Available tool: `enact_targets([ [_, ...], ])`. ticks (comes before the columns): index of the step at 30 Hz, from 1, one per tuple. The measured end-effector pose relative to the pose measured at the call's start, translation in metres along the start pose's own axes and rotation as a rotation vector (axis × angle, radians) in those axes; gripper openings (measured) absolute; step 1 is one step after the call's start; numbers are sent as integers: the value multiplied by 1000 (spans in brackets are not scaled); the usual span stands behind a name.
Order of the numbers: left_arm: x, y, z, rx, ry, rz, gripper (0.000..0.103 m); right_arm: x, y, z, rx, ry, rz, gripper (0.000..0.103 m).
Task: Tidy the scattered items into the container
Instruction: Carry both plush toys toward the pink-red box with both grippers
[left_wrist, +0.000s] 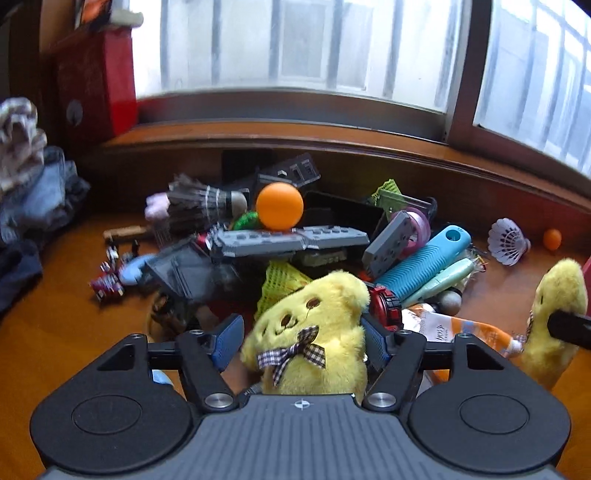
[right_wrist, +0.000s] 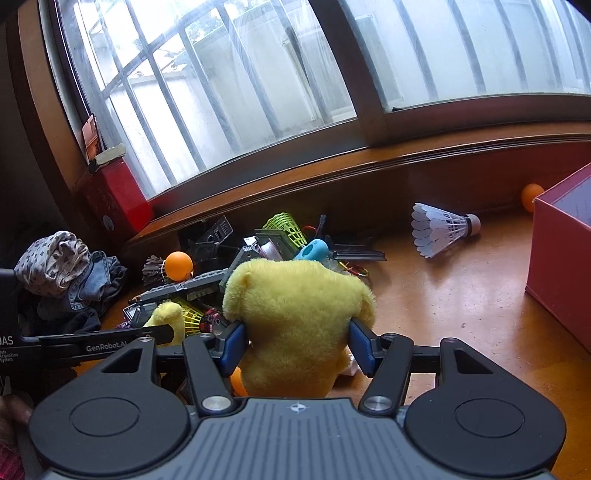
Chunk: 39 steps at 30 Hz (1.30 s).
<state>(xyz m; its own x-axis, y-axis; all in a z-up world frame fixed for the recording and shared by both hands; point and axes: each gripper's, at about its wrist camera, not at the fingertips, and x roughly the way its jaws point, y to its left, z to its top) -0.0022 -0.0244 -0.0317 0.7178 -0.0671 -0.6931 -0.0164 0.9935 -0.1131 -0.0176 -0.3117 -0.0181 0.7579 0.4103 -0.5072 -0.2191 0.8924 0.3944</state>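
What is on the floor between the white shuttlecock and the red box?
Nothing: in the right wrist view, only bare wooden floor separates the white shuttlecock from the red box. A small orange ball sits farther back by the wall.

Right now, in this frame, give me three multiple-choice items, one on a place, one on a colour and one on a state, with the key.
1. Where does the white shuttlecock lie?
A. On the wooden surface, between the toy pile and the red box
B. Inside the box
C. On the windowsill

2. What colour is the ball on the grey brick plate?
A. White
B. Orange
C. Green

3. The right gripper is:
A. open, with nothing between its fingers
B. shut on the shuttlecock
C. shut on a yellow plush

Key: 1 A, it rests on bare wood left of the box. 2 B, it is plainly orange in the left wrist view. 3 C, both pads press into the plush's sides.
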Motion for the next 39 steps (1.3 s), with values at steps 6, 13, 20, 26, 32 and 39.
enact_targets([
  [6,23,12,-5,-116,111,-92,77,-1,-9,-3,11,21,-2,61],
  [13,24,5,-2,-74,99,-95,67,-2,-12,-5,19,20,-17,61],
  [20,9,-14,0,74,53,-38,59,1,-11,-11,36,28,-27,61],
  [26,-9,-20,10,108,3,-67,59,2,-9,-12,35,23,-27,61],
  [32,6,-37,7,144,76,-196,62,3,-8,-12,38,24,-21,61],
  [39,10,-50,-8,211,85,-122,82,0,-13,-12,41,26,-27,61],
])
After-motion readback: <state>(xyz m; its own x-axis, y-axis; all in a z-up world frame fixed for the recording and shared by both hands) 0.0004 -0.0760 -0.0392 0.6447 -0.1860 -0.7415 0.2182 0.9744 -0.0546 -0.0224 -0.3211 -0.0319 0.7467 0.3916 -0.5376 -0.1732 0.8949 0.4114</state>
